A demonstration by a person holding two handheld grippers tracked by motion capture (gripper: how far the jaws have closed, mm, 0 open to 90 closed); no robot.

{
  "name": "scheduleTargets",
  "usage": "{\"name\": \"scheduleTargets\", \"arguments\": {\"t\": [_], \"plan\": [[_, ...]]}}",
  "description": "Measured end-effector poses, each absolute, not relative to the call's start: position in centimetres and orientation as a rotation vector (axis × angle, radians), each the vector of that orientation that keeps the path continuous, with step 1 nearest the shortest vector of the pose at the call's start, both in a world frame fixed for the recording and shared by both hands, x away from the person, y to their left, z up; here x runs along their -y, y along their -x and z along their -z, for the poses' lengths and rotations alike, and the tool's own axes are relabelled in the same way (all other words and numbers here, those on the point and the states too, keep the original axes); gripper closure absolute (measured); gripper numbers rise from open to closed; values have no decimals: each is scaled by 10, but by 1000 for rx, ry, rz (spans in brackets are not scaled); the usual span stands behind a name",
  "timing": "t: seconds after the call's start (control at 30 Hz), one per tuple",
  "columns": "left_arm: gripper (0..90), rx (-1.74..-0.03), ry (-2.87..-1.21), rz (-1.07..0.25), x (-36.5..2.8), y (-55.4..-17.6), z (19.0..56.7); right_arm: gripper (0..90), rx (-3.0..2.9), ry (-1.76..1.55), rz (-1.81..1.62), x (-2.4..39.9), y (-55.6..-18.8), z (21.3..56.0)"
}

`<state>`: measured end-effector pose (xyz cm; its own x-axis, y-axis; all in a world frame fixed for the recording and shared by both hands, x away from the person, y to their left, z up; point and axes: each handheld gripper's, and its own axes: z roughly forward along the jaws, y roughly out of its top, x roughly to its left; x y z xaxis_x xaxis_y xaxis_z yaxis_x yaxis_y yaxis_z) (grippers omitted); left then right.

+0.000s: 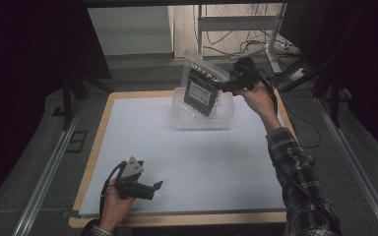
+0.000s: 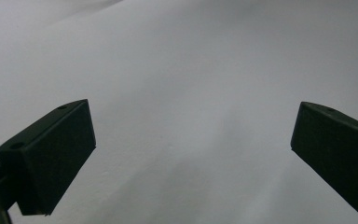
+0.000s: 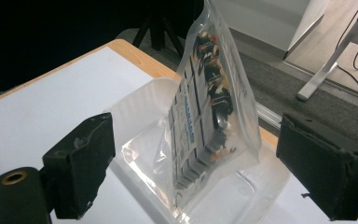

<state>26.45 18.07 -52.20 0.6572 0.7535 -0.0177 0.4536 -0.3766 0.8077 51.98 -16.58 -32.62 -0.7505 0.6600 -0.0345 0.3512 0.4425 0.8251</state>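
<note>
Right fingers [image 3: 84,163] apart, clear bag [image 3: 212,116] between, untouched.

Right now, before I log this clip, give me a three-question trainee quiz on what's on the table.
1. True or false: the clear bag lies flat on the white table sheet.
2. What does the bag stand in? A) a clear plastic tub B) a metal tray C) a cardboard box
3. How do the jaws of the right gripper stand toward the bag?

Key
1. False: it stands on edge, tilted.
2. A
3. Wide apart, either side of the bag, pads not pressing on it.
</note>
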Motion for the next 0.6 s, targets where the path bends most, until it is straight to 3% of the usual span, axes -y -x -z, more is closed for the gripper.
{"name": "scheduleTargets", "arguments": {"t": [0.6], "plan": [[0, -942, -2032, -453, -181, -265, 522, 79, -2363, -817, -1219, 185, -486, 328]]}}
